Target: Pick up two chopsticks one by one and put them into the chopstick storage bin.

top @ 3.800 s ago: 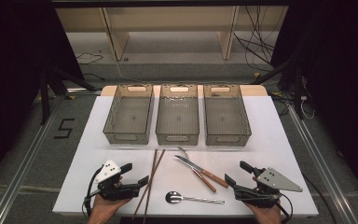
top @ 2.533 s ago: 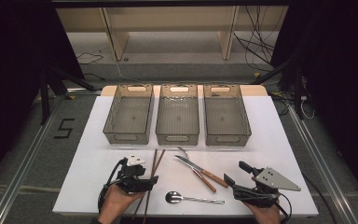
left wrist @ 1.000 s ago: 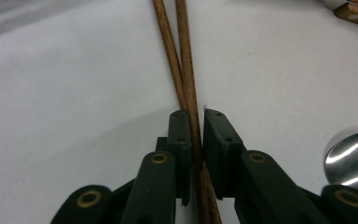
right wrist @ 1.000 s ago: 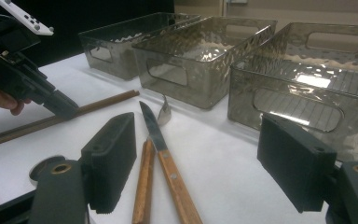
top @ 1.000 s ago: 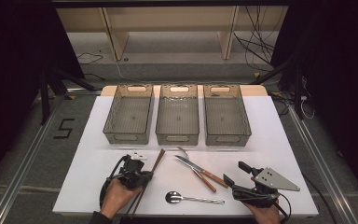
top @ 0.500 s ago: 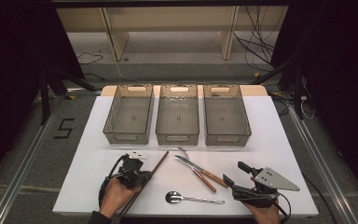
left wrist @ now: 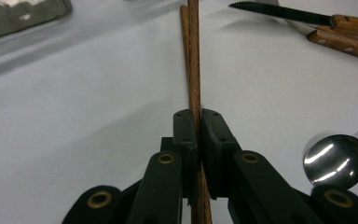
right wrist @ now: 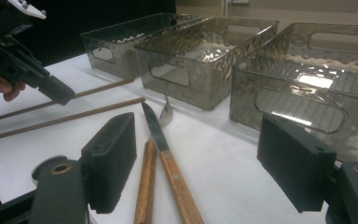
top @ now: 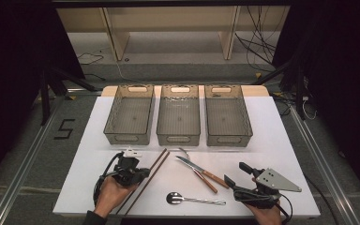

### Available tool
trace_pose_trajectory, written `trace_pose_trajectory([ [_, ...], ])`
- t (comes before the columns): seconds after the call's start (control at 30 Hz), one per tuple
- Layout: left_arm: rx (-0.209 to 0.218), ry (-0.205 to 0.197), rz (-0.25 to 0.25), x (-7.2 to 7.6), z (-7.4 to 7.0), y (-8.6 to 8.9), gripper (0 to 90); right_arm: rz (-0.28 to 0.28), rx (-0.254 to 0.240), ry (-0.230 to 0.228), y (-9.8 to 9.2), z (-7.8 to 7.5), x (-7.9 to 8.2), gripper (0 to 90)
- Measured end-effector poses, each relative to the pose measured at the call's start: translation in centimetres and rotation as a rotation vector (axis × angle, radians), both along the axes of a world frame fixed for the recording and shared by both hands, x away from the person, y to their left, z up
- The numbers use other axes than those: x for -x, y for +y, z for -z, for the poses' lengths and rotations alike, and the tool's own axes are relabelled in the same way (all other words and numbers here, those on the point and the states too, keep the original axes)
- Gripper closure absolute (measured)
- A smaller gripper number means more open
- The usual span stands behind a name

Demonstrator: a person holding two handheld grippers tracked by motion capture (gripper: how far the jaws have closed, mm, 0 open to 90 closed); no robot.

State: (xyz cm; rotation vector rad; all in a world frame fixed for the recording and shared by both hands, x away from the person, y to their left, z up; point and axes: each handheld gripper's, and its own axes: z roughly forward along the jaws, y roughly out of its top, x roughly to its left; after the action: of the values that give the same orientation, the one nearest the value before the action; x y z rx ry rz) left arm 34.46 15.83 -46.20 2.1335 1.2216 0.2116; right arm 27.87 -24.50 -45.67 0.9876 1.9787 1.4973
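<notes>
fork mostly hidden behind knife

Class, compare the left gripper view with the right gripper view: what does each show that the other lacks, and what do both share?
Left gripper view alone: the spoon, and a close look at the left gripper, its jaws shut on one chopstick. Right gripper view alone: the right gripper with jaws open, three bins in a row, and a person's fingers. Shared: that chopstick, the second chopstick and the knife.
</notes>
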Motion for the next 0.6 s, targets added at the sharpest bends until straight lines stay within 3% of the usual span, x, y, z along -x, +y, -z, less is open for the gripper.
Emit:
trace_pose_trajectory([
  [0.3,0.032,-0.03,-0.007,-0.2,-1.5,1.7,84.4,-0.001,-0.001,0.003,0.0,0.1,0.0,28.7],
  [0.6,0.086,-0.1,-0.046,-0.9,-4.2,4.4,84.4,-0.001,-0.001,0.005,0.0,0.1,-0.1,28.7],
])
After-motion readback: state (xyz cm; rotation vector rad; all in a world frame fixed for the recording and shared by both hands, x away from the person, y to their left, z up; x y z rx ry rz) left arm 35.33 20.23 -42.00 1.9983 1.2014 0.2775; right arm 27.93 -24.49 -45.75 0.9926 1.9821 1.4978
